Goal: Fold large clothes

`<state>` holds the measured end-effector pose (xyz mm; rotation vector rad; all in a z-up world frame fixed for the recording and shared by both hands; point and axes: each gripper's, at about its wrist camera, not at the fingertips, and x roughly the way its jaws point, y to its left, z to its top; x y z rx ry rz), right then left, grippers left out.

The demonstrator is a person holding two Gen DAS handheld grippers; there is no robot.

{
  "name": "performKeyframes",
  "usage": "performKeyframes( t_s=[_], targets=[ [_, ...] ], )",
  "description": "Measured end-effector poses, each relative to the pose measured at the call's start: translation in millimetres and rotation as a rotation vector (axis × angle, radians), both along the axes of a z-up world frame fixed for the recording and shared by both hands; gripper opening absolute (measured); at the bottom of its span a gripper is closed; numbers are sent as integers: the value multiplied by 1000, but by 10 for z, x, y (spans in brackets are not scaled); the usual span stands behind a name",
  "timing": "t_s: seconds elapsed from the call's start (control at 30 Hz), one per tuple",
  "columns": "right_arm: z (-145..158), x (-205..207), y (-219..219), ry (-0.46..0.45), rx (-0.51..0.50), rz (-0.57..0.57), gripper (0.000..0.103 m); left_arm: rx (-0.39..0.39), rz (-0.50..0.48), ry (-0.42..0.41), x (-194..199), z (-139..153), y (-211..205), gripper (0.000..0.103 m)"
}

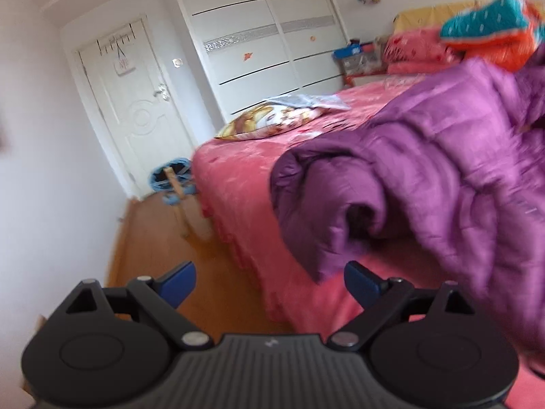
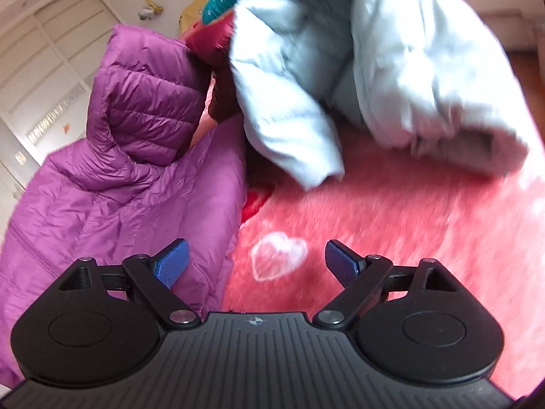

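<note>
Left wrist view, left gripper [image 1: 269, 283] jaws spread empty, right gripper [image 2: 255, 261] likewise, purple jacket [image 1: 425, 177], no legible writing.

The purple jacket [image 1: 425, 177] is smeared by motion in the left wrist view and cut off at the right edge. In the right wrist view the pale blue jacket [image 2: 374, 68] is blurred, hiding part of a dark red garment [image 2: 221, 78] behind it. The bed [image 2: 408, 238] cover's pattern is blurred.

Glossy quilted purple jacket [image 2: 143, 184], fluffy pink bedspread [image 2: 391, 231], smooth wooden floor [image 1: 150, 238].
</note>
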<state>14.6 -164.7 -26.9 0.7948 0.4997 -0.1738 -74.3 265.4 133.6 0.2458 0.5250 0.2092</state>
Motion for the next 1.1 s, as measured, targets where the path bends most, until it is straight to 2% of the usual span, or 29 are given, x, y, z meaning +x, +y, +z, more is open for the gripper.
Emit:
performKeyframes(
  t_s=[0.13,0.23,0.37,0.6,0.9,1.07,1.1],
  targets=[
    [-139,119,-56,-39,123,16,103,-178,-88,-2,-168,87,-105,94],
    [-146,269,-76,-72,145,57,103,-345,-142,13,-164,34,-197,94],
    [-109,466,-31,-76,116,101,103,-540,-154,53,-8,-142,-295,94],
    [-98,777,43,-89,59,163,103,-691,-140,93,241,-476,-408,92],
    [-139,1046,104,-114,8,213,103,-784,-171,132,519,-754,-517,92],
    [-143,1118,66,-133,79,237,103,-902,-217,130,571,-834,-569,92],
    [-144,1105,54,-136,100,236,97,-914,-220,134,586,-844,-597,92]
  ],
)
